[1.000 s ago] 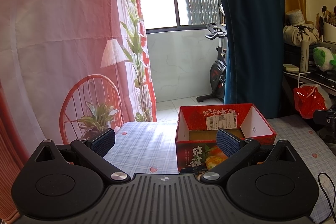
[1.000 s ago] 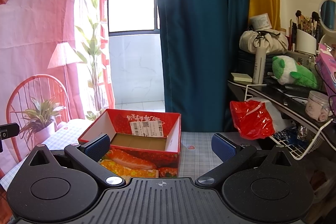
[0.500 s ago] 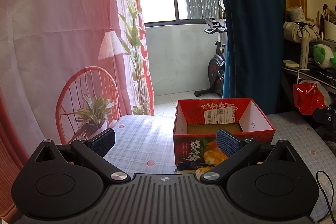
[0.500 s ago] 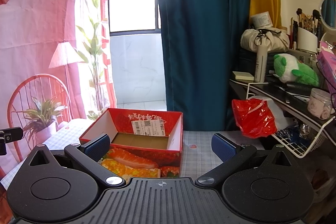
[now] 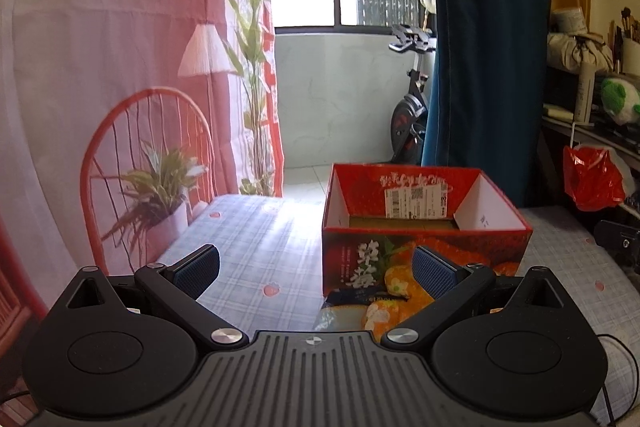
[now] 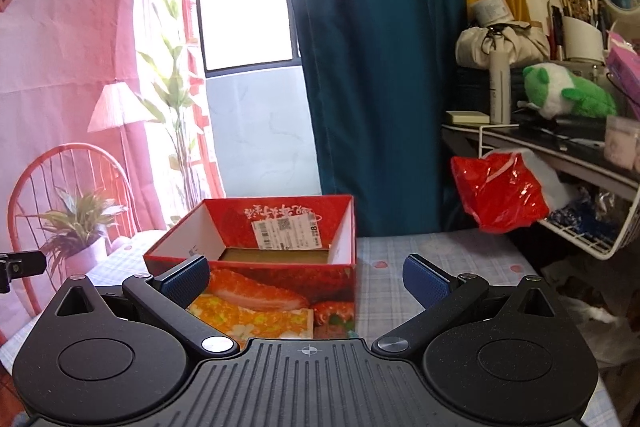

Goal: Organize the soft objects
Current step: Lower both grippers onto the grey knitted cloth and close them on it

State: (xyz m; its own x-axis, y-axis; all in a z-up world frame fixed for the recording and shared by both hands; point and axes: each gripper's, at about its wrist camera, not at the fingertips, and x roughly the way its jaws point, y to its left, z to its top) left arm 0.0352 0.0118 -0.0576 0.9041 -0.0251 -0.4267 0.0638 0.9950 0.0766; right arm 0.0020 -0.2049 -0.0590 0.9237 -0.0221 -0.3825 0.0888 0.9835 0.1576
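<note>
A red cardboard box (image 5: 424, 223) with an open top stands on the checked tablecloth (image 5: 256, 259); in the right wrist view the same box (image 6: 260, 251) sits ahead and to the left. A flat printed packet (image 5: 360, 311) lies against the box's near side, also seen as the packet (image 6: 252, 319) in the right wrist view. My left gripper (image 5: 316, 269) is open, short of the box, with nothing between its fingers. My right gripper (image 6: 306, 277) is open too, its left pad in front of the box's near wall. The box floor looks bare.
A green and white plush toy (image 6: 568, 97) lies on the cluttered shelf at right. A red plastic bag (image 6: 500, 193) hangs by a white wire rack (image 6: 592, 239). A pink printed backdrop (image 5: 120, 67) stands left, a blue curtain (image 6: 372, 67) behind the table.
Both views have crept toward the box, which now looks larger. The left view has tilted down a little, showing more of the packet. Both grippers stay open.
</note>
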